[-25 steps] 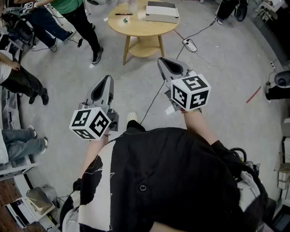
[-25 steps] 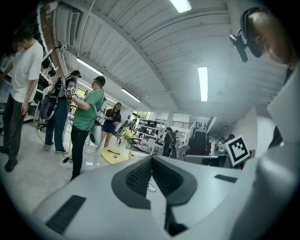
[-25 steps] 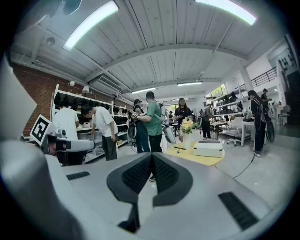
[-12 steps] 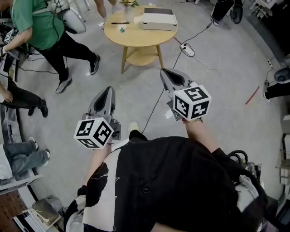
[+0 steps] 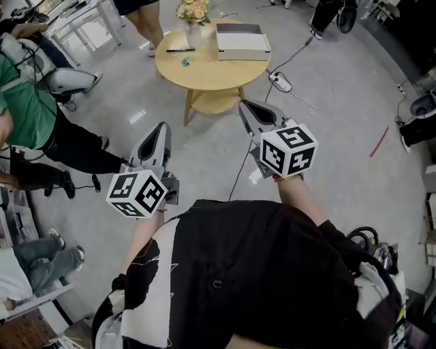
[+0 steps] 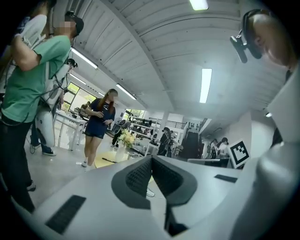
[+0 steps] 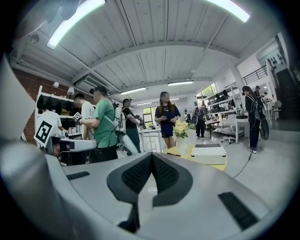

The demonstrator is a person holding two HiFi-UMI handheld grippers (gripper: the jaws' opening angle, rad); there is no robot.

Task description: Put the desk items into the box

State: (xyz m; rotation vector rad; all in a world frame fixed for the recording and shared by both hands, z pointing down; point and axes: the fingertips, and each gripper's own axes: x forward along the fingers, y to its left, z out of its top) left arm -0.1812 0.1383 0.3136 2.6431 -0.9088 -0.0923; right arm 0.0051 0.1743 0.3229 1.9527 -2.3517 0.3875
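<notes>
A round yellow table (image 5: 204,71) stands ahead on the grey floor. On it lie a white box (image 5: 243,42), a vase of flowers (image 5: 192,12), a black pen (image 5: 180,50) and a small teal item (image 5: 185,62). My left gripper (image 5: 161,128) and right gripper (image 5: 243,105) are held level in the air short of the table, both shut with nothing between the pads. The right gripper view shows its gripper (image 7: 151,157) with the box (image 7: 208,151) and flowers (image 7: 180,129) beyond. In the left gripper view its gripper (image 6: 152,159) points toward the flowers (image 6: 125,138).
A power strip (image 5: 281,82) with cables lies on the floor right of the table. A person in green (image 5: 30,116) stands close at the left, and another person (image 5: 144,17) stands behind the table. The table has a lower shelf (image 5: 212,102).
Both grippers and the head view have moved toward the table, which now sits lower in the view. The person in green has walked from the table's left side to the left edge.
</notes>
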